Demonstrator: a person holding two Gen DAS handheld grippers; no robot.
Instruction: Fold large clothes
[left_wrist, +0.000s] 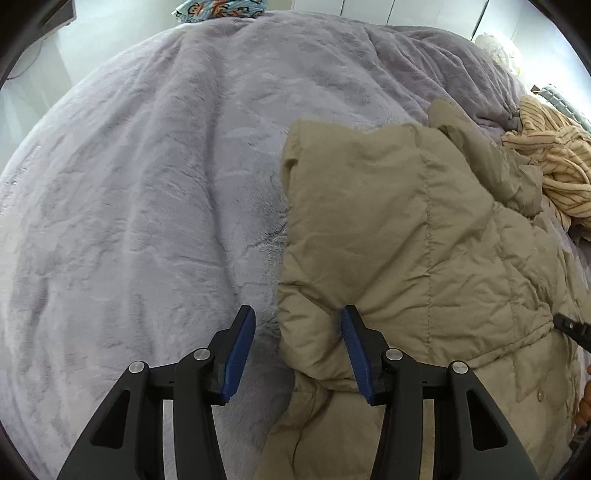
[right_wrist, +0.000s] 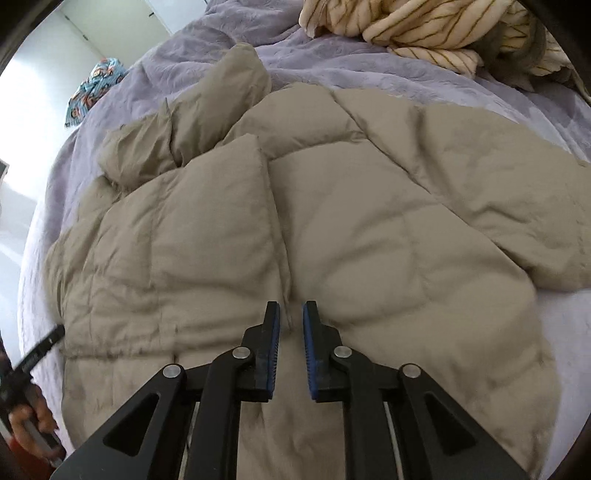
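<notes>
Lying spread on lilac plush blanket (left_wrist: 147, 184): quilted khaki puffer coat (right_wrist: 369, 229); left gripper (left_wrist: 298, 325) splayed wide over coat's edge; right gripper (right_wrist: 291, 314) narrowly parted above coat's middle, gripping nothing.

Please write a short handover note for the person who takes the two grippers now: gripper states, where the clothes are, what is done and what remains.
Left gripper: open, holding nothing, at the left edge of the beige quilted puffer jacket.
Right gripper: open, narrow gap, over the jacket's middle.
Jacket lies spread on the lilac plush blanket; one sleeve is laid over its front.
Cream striped garment lies crumpled beyond, untouched.
Left: finish folding the jacket, then the striped one.
</notes>
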